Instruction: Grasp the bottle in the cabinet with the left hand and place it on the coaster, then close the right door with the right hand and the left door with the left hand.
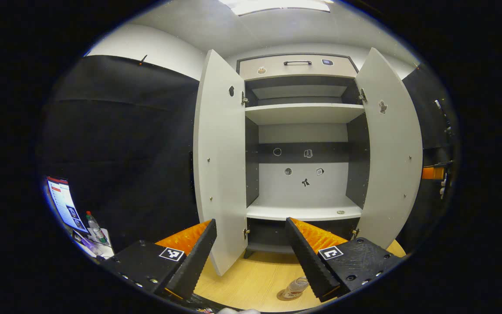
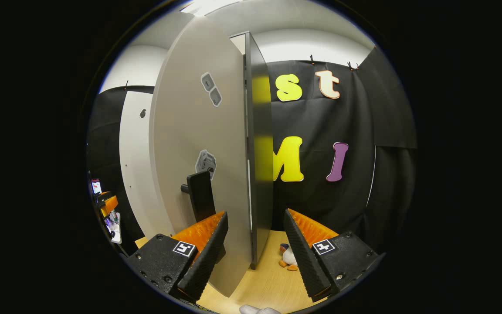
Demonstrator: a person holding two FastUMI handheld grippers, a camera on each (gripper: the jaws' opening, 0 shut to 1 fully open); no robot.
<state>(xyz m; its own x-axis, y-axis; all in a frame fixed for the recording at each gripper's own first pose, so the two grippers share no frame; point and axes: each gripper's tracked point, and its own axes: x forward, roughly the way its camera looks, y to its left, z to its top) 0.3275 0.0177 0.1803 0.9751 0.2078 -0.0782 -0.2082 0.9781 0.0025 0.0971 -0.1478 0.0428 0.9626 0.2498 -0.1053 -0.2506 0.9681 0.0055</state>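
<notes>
While both cabinet doors stand open, the bottle [image 1: 296,285] rests on the coaster [image 1: 286,295] on the pale wooden floor [image 1: 251,279].
Black cloth walls the booth beneath a white ceiling with one light panel [image 1: 277,5]. The cabinet [image 1: 303,144] has two doors, the left door [image 1: 218,165] and the right door [image 1: 388,152], two white shelves and one top drawer [image 1: 296,66] with a dark handle. The left gripper [image 1: 251,257] hangs with fingers wide, holding nothing. In the right gripper view, the right gripper [image 2: 255,253] is spread wide astride the right door's edge, not touching; a small soft toy [image 2: 288,258] lies on the floor.
</notes>
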